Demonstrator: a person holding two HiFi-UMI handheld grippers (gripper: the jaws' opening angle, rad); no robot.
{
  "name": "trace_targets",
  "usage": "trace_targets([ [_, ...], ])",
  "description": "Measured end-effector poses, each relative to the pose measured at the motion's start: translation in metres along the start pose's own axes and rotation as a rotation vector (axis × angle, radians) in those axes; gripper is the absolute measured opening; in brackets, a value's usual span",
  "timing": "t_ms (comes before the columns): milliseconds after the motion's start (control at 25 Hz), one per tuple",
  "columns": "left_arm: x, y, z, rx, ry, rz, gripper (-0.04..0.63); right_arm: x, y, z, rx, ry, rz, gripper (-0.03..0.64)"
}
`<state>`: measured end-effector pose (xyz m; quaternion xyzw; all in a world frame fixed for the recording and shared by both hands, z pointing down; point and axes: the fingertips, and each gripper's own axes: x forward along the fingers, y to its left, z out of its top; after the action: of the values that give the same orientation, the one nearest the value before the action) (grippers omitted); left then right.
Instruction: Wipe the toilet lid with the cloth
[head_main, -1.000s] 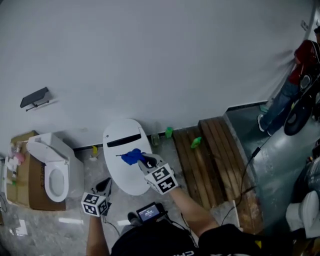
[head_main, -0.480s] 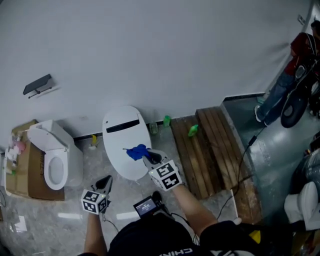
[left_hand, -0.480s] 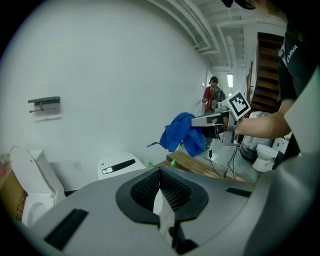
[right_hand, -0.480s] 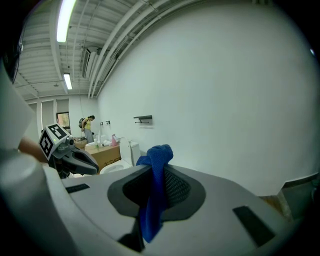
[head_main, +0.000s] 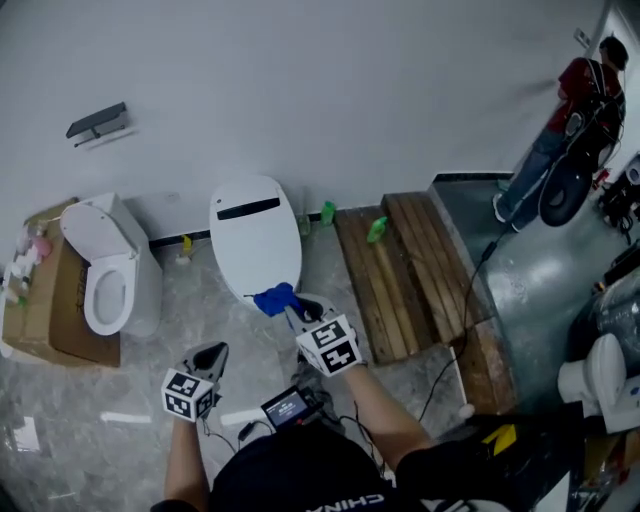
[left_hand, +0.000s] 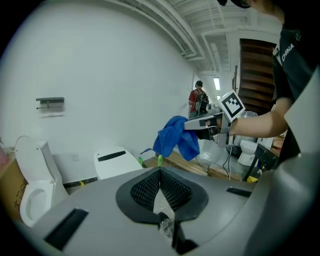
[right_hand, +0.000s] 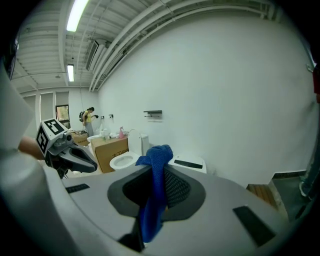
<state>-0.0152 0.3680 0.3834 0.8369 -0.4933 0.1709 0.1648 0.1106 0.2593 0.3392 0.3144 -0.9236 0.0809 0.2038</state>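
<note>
Lower left, head view: left gripper, jaws pressed together, nothing held.
Lower centre: right gripper, by whose jaws a crumpled blue cloth is pinched; the cloth is seen hanging at the near edge of the white oval toilet lid.
Left: open white toilet, flanked by a brown cardboard box.
Right: slatted wooden platform.

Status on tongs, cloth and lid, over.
Right tongs shut on blue cloth. Left tongs shut, empty. Cloth in air by near edge of toilet lid. Nothing blocking lid.
</note>
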Motion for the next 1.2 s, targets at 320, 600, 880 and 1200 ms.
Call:
trace_targets([
  [320,-0.045,-0.039,-0.039,-0.027,0.049,0.025,0.012,-0.065,0.055,-0.05,0.013,0.07,-0.002,0.046],
  [600,-0.024,-0.075,-0.009,-0.064,-0.021,0.0,0.012,-0.091,0.039,-0.064,-0.054,0.124,0.022,0.046],
  [880,0.011,-0.126,0.002,-0.031,-0.017,-0.026,0.012,-0.107,0.028,-0.082,-0.103,0.138,0.085,0.046],
  [1200,0.014,-0.138,-0.003,-0.057,0.0,-0.01,0.012,-0.111,0.027,-0.081,-0.084,0.111,0.122,0.046],
])
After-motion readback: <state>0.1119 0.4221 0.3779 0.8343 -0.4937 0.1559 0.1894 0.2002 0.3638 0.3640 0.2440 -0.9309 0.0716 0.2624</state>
